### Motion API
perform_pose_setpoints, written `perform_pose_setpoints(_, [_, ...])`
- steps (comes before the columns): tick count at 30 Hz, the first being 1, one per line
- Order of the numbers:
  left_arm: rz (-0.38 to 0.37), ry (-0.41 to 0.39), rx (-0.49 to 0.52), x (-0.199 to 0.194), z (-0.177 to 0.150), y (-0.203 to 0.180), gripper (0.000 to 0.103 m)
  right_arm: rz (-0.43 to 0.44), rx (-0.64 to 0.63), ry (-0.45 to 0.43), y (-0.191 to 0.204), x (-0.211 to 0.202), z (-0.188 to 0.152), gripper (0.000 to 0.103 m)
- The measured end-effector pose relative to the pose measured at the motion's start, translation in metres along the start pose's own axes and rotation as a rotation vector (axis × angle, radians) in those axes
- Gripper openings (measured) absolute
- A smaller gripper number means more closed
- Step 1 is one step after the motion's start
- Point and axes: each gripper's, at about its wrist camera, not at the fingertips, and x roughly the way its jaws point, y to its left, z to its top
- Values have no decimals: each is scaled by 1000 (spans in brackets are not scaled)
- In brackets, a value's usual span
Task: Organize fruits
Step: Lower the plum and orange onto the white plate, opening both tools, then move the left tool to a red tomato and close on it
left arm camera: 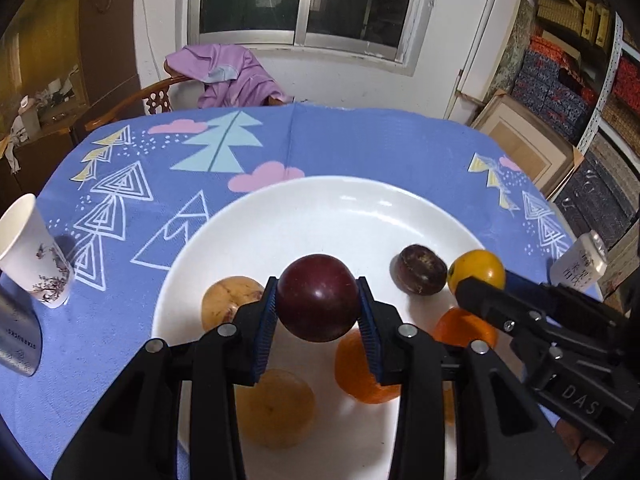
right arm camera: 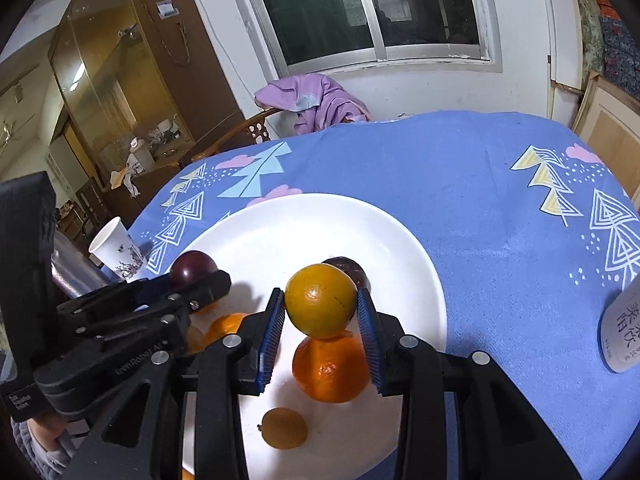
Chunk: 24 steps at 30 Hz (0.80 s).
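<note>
A: What lies beneath your tools?

B: The wide white ceramic plate (left arm camera: 280,216), spread below both, so anything let go lands among the fruit there.

A: And your left gripper (left arm camera: 318,300)?

B: It's clamped on the round dark-purple plum (left arm camera: 318,296), lifted clear between the pads. Round, so no real long axis.

A: Your right gripper (right arm camera: 321,308)?

B: Clenched on the smooth yellow-orange citrus (right arm camera: 320,306), directly above a deeper orange tangerine (right arm camera: 330,366). Its navel faces you.

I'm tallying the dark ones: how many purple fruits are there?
2: a round dark purple fruit clamped in the left gripper above the white plate, another lying on it. More may be hidden.
</note>
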Motion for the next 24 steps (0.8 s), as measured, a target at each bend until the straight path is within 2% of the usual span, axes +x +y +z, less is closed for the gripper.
perform_pose_setpoints(3, [-17,29,-2,8,-2,0,37,5,-21,11,5,6,-1,37])
perform_pose_setpoints(10, [-21,23,-15,7,-3,3,43,24,-50,26,10,16,-5,39])
perform_pose_setpoints(12, [-25,10,-16,3,-3,3,47,28,-41,25,9,14,-5,40])
perform_pose_setpoints(15, [-20,-19,-15,-9,-1,3,62,39,-17,5,5,5,-1,40])
perform_pose_setpoints(16, [-14,-41,-19,-17,1,4,67,44,-9,-14,4,-4,2,40])
perform_pose_setpoints(19, [-15,-113,-25,-48,4,5,70,65,-13,-109,9,-45,11,40])
perform_pose_setpoints(20, [-14,-138,-31,-59,5,6,76,73,-22,-146,14,-61,13,42])
perform_pose_setpoints(21, [-1,-177,-41,-75,4,8,81,87,-37,-188,20,-80,15,49])
perform_pose_setpoints(22, [21,-212,-51,-88,1,8,91,107,-59,-244,29,-105,14,59])
perform_pose_setpoints(24, [67,-277,-51,-113,-9,9,95,123,-96,-324,43,-142,7,68])
